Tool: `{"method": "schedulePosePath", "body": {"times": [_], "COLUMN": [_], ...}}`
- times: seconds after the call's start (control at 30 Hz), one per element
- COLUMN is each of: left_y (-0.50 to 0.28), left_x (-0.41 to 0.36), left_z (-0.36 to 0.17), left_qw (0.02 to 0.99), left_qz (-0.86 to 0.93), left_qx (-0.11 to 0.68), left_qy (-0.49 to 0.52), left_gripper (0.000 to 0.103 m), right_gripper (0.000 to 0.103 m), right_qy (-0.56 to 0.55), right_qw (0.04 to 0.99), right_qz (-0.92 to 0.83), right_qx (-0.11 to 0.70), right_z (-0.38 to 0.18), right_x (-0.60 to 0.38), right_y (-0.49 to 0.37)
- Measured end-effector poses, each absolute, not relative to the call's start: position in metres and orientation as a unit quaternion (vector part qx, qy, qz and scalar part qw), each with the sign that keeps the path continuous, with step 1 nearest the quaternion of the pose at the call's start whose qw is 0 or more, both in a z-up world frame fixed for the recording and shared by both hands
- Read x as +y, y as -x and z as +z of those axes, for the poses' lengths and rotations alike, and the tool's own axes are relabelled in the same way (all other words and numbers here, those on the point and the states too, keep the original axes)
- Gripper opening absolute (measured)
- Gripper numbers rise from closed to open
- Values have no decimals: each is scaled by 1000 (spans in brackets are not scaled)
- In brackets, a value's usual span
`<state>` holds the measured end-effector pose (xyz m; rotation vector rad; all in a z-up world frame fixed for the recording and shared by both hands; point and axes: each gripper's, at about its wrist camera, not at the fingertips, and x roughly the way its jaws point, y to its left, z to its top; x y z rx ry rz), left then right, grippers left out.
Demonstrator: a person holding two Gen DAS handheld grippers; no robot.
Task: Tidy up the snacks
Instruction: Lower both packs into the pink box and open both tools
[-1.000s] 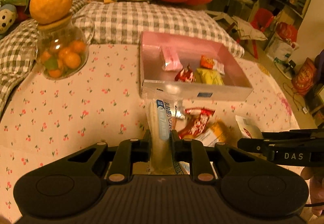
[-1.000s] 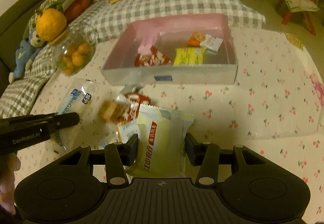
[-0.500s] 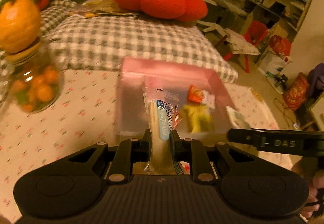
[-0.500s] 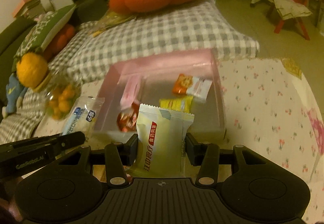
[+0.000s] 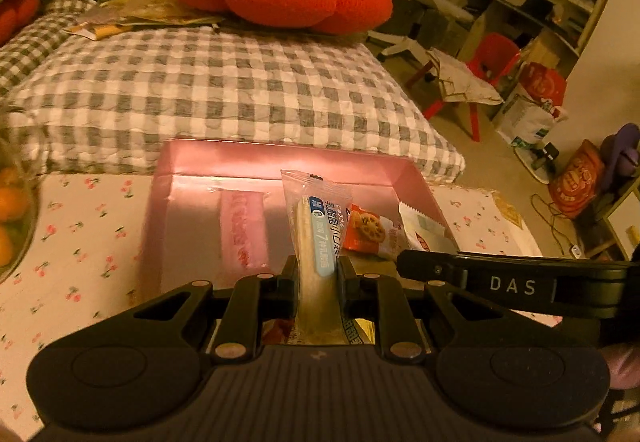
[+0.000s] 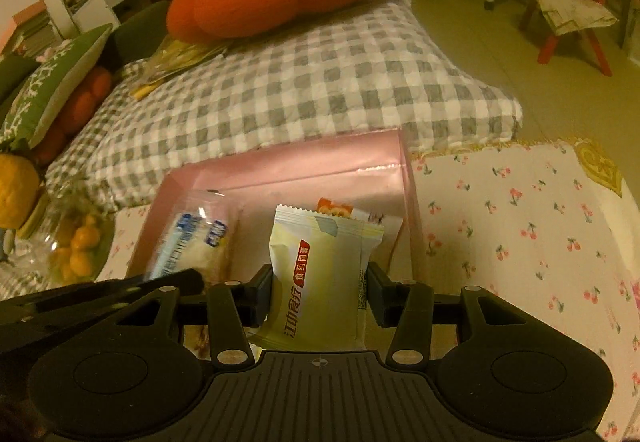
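Your left hand-held gripper [image 5: 318,274] clamps a clear stick-snack packet [image 5: 316,238] and your right hand-held gripper [image 6: 320,290] squeezes a pale-yellow pastry packet [image 6: 320,282], both at lower centre before the pink box [image 5: 280,162].

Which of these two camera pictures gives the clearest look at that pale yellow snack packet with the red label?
The right wrist view. There the pale yellow packet stands upright and fills the middle, clamped between the right gripper's jaws in front of the pink box. In the left wrist view only its white top corner shows, above the black finger marked DAS.
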<state>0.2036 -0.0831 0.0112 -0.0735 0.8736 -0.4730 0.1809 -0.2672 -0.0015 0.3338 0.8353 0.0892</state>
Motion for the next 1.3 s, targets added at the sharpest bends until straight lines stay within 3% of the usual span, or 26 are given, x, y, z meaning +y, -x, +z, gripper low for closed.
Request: {"method": "schedulePosePath", "body": {"times": [0.97,1.07,1.2,1.3], "left_y": [-248,-246,-240,-233], "left_x": [-87,-87,-84,-83], "left_z": [-19,-16,-10,-3], "left_qw": [890,891,892,894], "left_qz": [-146,-151,-161,-169], "left_qx": [431,428,423,414], "left_qy": [-20,-9,-9,-15], "left_gripper": [19,24,39,52], "right_gripper": [50,50,67,73], "right_qy": [-120,-124,-134,-129], "right_qw": [910,911,911,913], "right_qz": [36,36,39,38], "right_qx": [396,390,389,384], "right_z": [-25,-21,-13,-6], "right_x": [-262,-263,-267,-268], "right_y": [-225,-222,-216,-210]}}
